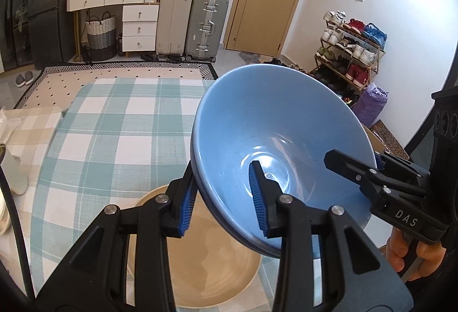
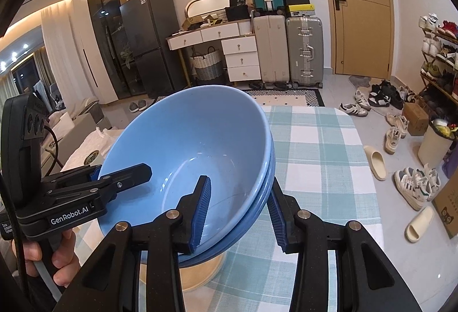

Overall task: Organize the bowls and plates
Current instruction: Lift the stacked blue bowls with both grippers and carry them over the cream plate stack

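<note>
Two stacked blue bowls (image 1: 274,128) hang tilted above a beige bowl (image 1: 211,269) on the checked tablecloth (image 1: 114,123). My left gripper (image 1: 223,197) is shut on the stack's left rim, one finger inside and one outside. My right gripper (image 1: 352,166) clamps the opposite rim. In the right wrist view, the right gripper (image 2: 237,211) grips the blue bowls (image 2: 194,140) at their right rim, the left gripper (image 2: 126,174) holds the left rim, and the beige bowl (image 2: 197,274) shows below.
A white plate edge (image 1: 4,214) and a beige cloth (image 1: 34,125) lie at the table's left. Suitcases (image 1: 206,25), a drawer unit (image 1: 137,25), a shoe rack (image 1: 349,54) and loose shoes (image 2: 395,137) stand beyond the table.
</note>
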`<action>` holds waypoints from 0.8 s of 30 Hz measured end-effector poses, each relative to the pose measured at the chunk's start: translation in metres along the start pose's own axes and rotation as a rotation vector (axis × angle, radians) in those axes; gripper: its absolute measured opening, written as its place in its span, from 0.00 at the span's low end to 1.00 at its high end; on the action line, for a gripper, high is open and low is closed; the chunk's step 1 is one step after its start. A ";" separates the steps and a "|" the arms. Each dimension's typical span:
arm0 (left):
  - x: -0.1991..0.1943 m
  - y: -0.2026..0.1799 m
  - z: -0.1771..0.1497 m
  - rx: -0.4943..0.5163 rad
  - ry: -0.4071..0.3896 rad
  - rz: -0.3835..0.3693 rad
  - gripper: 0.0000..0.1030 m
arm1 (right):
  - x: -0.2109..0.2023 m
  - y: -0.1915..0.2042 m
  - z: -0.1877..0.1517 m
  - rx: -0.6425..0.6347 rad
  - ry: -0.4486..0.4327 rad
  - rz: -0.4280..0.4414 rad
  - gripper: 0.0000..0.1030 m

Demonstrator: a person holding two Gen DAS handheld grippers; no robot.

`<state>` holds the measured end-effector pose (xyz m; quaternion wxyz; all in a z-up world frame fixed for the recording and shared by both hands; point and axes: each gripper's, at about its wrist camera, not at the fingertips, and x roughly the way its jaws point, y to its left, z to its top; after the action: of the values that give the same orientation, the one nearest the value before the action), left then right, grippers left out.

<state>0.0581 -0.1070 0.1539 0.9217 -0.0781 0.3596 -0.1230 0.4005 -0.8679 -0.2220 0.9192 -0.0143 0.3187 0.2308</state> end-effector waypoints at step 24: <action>0.029 0.081 -0.054 -0.087 0.050 0.130 0.31 | 0.078 0.046 -0.030 -0.042 0.109 0.085 0.39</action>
<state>0.0560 -0.0402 0.0770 0.9141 -0.0917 0.3920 -0.0493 0.4171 -0.7991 -0.2867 0.8893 -0.0327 0.3638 0.2753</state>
